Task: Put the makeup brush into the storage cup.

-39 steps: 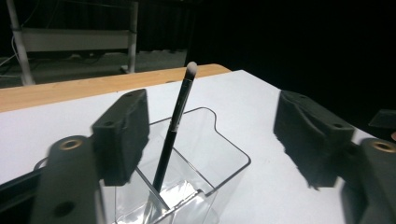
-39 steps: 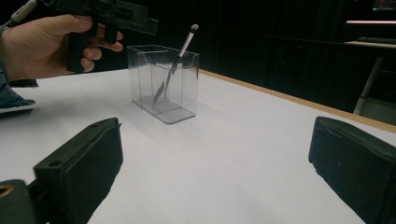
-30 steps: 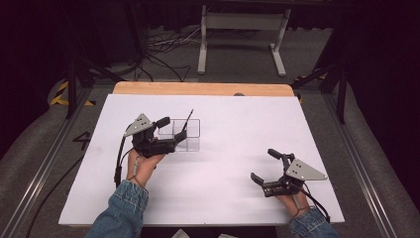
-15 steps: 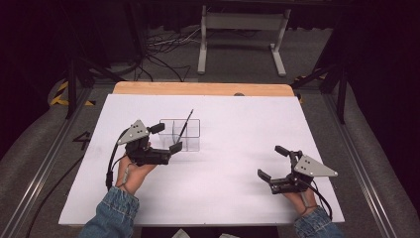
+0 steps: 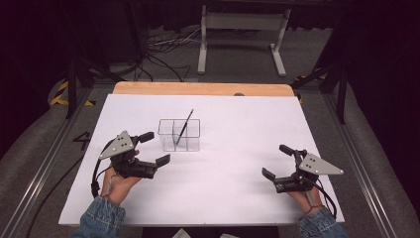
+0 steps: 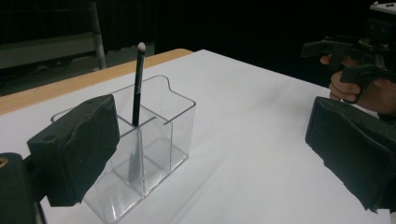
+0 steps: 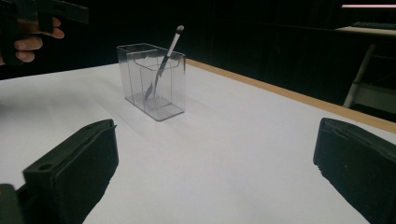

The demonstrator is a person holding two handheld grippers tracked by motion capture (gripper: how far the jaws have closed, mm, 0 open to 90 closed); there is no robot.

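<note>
Beside left gripper (image 5: 151, 148) — organizer (image 5: 179, 135), pencil (image 5: 184, 128)

High view looks down and forward over the worktop (image 5: 237, 163); both gripper views sit low, sharing the clear holder (image 6: 140, 149)

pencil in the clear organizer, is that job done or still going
Looks done: the pencil stands tilted in a compartment of the clear organizer, tip down, nothing gripping it. In hand: nothing. The left gripper sits open beside the organizer, and the right gripper rests open far off on the white table. Left: no other loose items show, so probably nothing.
</note>
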